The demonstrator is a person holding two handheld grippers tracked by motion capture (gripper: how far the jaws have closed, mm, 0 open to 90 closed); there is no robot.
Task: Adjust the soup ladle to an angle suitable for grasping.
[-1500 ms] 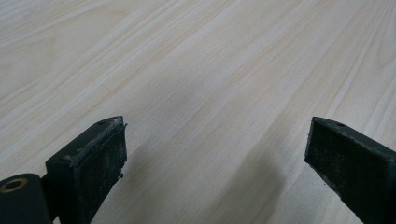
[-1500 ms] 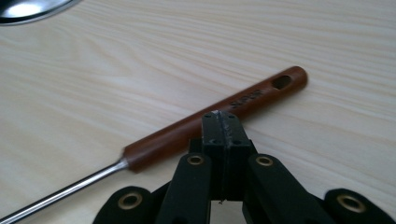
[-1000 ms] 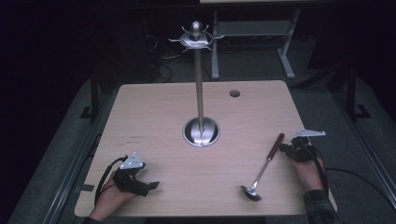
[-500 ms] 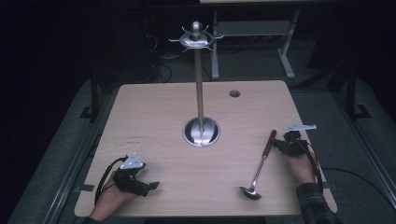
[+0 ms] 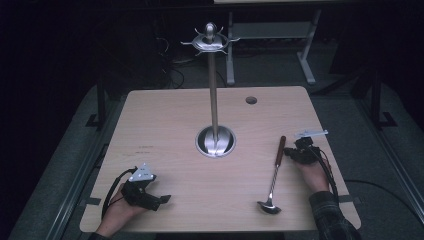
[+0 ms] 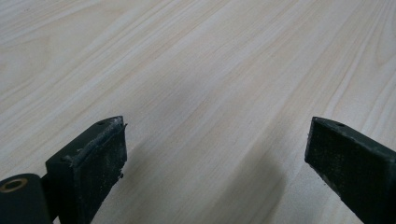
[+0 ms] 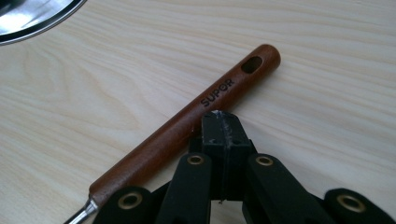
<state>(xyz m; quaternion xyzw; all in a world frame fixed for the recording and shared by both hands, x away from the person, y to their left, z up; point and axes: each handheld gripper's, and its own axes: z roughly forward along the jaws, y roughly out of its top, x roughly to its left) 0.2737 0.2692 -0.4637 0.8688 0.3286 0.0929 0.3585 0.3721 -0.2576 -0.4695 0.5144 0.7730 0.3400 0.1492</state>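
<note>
**Two grippers low on the bench, one ladle between rack and edge**

Two tools are in my hands, both down near the bench (image 5: 165,120). My right gripper (image 5: 294,153) sits at about 4 o'clock from the rack (image 5: 214,90), its jaws pressed together with nothing between them, their tips right against the ladle (image 5: 274,176) handle's side, near the end with the hanging hole. I judge that I am nudging or lining up on the handle, not gripping it. In the right gripper view the brown wooden handle (image 7: 187,121) runs slantwise across, and the jaws meet it from one side only.

The ladle lies flat, bowl toward me at about 5 o'clock, handle pointing away toward the rack's base. The hole suggests it belongs on one of the hooks at the top of the rack.

My left gripper (image 5: 161,200) rests at about 7 o'clock, well apart from everything, jaws spread wide and empty, likely waiting.

The bench is pale wood grain with a round cable hole (image 5: 251,100) at the far side. Around it the room is dark, with grey floor and metal frame legs behind.
</note>
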